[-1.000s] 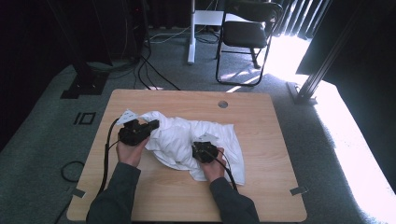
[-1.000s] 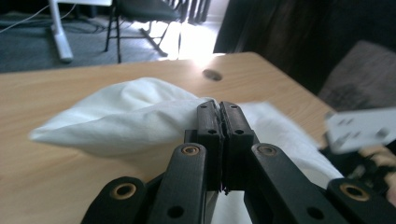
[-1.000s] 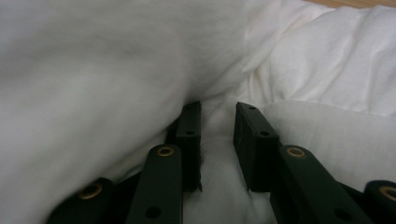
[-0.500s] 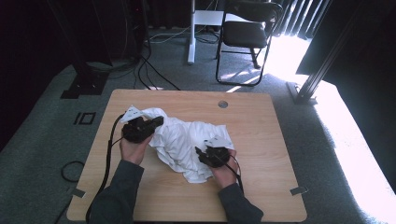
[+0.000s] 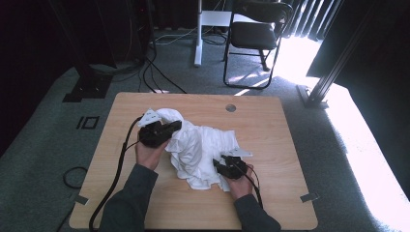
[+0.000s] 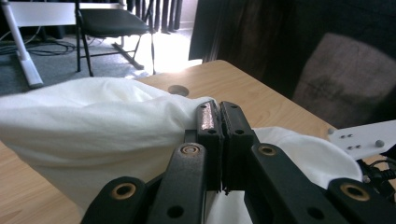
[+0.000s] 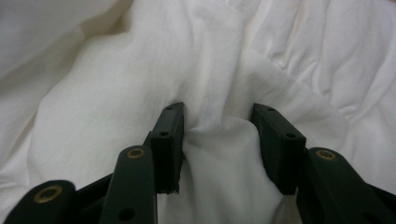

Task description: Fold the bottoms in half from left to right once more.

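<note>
We are working a crumpled white cloth (image 5: 200, 147) on the wooden table (image 5: 270, 121) with a pair of tongs in each hand. Our left gripper (image 5: 164, 129) is pinching a fold of the cloth at its far left edge; in the left gripper view (image 6: 220, 122) the jaws are standing pressed together, with the fabric drawn up taut to the left of them and more of it lying beyond and to their right. Our right gripper (image 5: 223, 166) is pushing into the near right part of the heap. In the right gripper view (image 7: 219, 135) its jaws are standing about half apart, having just been closing a little, with a ridge of cloth bulging up between them; the left pad is touching the fabric, and whether the right pad is pressing on it we cannot tell. The rest of the cloth is lying bunched between the two grippers.
</note>
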The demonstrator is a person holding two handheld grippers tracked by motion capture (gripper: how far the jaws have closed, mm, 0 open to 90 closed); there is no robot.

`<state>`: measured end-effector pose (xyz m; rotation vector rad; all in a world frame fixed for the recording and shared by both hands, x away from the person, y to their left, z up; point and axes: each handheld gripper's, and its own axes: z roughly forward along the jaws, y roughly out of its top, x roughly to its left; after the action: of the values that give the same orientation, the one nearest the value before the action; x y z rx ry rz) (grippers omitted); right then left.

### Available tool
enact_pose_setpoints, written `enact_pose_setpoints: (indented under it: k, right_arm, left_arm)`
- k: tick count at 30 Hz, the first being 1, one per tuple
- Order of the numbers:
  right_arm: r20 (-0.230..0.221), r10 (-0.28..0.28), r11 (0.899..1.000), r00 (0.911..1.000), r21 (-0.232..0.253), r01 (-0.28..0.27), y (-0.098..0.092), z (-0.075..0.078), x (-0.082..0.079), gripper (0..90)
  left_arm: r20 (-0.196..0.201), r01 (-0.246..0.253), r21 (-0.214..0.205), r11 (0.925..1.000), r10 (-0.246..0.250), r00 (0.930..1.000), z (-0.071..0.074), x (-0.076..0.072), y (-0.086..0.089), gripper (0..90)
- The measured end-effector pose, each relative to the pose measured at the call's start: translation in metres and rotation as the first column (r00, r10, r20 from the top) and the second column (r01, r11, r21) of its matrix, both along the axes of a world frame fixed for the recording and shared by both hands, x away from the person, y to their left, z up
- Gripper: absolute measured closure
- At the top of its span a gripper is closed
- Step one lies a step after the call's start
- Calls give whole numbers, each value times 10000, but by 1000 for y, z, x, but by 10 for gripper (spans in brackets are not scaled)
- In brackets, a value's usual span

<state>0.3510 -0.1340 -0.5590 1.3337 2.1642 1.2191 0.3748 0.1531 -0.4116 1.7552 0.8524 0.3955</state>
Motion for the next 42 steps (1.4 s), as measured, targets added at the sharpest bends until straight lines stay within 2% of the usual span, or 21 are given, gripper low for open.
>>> enact_pose_setpoints:
  k: [2, 5, 8, 9, 11, 14, 16, 20, 25, 30, 34, 39, 42]
  right_arm:
    - [-12, 59, 10000, 10000, 40, -59, 4, 0, -2, 551]
    - [-147, 320, 9993, 9994, 209, -317, 11, 0, -4, 546]
    - [-173, 547, 9982, 9984, 266, -542, 15, 0, -4, 527]
    - [-182, 630, 9976, 9979, 310, -624, 16, 0, -4, 509]
    - [-179, 793, 9954, 9967, 552, -782, 11, 4, -4, 410]
    - [85, 824, 9952, 9966, 528, -828, -1, 16, -8, 364]
    - [476, 598, 9971, 9971, 438, -619, -12, 27, -10, 363]
    - [904, -94, 9969, 9959, 783, 23, -36, 45, -7, 392]
    - [1396, -422, 9927, 9893, 1181, 256, -46, 68, 4, 412]
    - [1986, -268, 9899, 9797, 1414, -16, -36, 94, 11, 395]
    - [2370, 216, 9890, 9713, 1371, -555, -21, 107, 13, 365]
    - [2646, 560, 9834, 9627, 1523, -991, -7, 110, 9, 357]
    - [2655, 652, 9827, 9619, 1503, -1081, -6, 108, 7, 354]
  left_arm:
    - [42, 176, 51, 9998, -176, 9998, 0, 1, -7, 897]
    - [-94, 435, -100, 9990, -436, 9990, -5, 2, -17, 897]
    - [-246, 625, 32, 9980, -624, 9977, -11, 3, -26, 896]
    - [-334, 840, 208, 9963, -833, 9960, -20, 5, -37, 896]
    - [-435, 943, 274, 9952, -931, 9947, -27, 5, -44, 895]
    - [-604, 1106, 482, 9927, -1076, 9924, -36, 6, -53, 895]
    - [-687, 1195, 685, 9905, -1149, 9910, -42, 6, -57, 894]
    - [-866, 1397, 917, 9859, -1319, 9875, -53, 5, -67, 893]
    - [-1194, 1828, 1210, 9757, -1685, 9784, -70, 3, -81, 891]
    - [-1392, 2029, 1473, 9681, -1828, 9733, -82, 0, -90, 890]
    - [-1352, 2151, 1672, 9622, -1938, 9717, -88, -2, -94, 889]
    - [-1457, 2227, 1623, 9613, -1998, 9689, -96, -1, -98, 887]
    - [-1540, 2250, 1571, 9616, -2011, 9674, -100, 0, -98, 886]
